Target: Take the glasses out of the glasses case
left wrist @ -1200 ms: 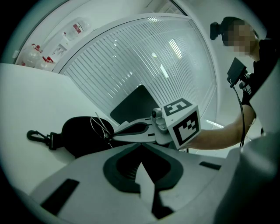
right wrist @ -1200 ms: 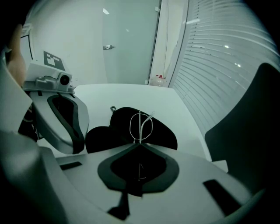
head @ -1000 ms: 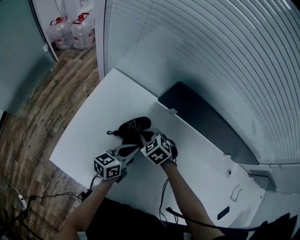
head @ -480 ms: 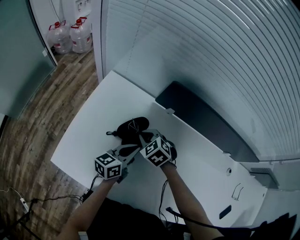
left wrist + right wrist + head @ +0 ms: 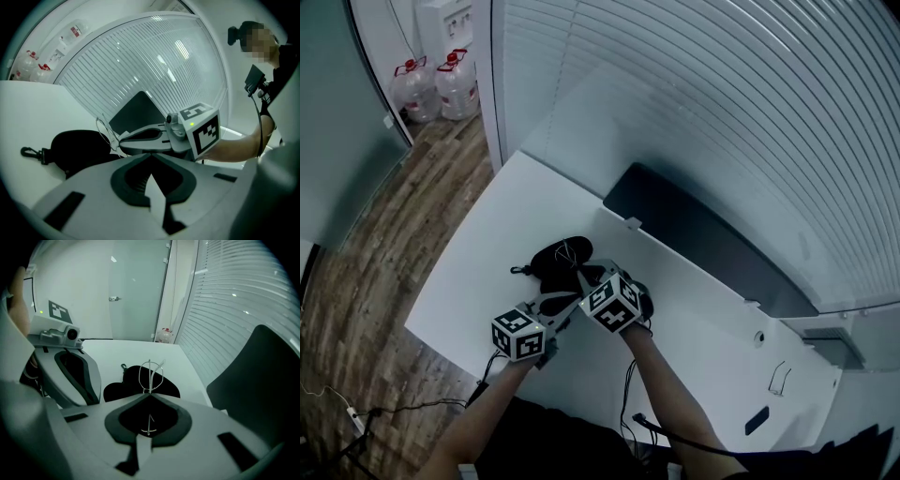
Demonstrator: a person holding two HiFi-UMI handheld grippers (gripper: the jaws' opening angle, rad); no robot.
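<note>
A black soft glasses case (image 5: 555, 261) lies open on the white table (image 5: 487, 244). My right gripper (image 5: 579, 272) points down at it and is shut on thin wire-framed glasses (image 5: 150, 373), whose rims stand up just past the jaw tips over the case (image 5: 164, 386). The right gripper (image 5: 149, 394) holds them at the frame's middle. My left gripper (image 5: 570, 300) lies nearly level beside it, jaws shut, tips at the case's near edge. In the left gripper view, the left gripper (image 5: 151, 154) shows nothing between its tips; the case (image 5: 77, 150) and the glasses (image 5: 105, 133) lie to the left.
A dark flat panel (image 5: 694, 234) lies at the table's back along the slatted white wall. Two water bottles (image 5: 436, 84) stand on the wooden floor at the far left. Cables (image 5: 633, 422) hang at the table's front edge by my arms.
Both grippers, the case and the glasses stay where they were; only the head view has shifted slightly.
</note>
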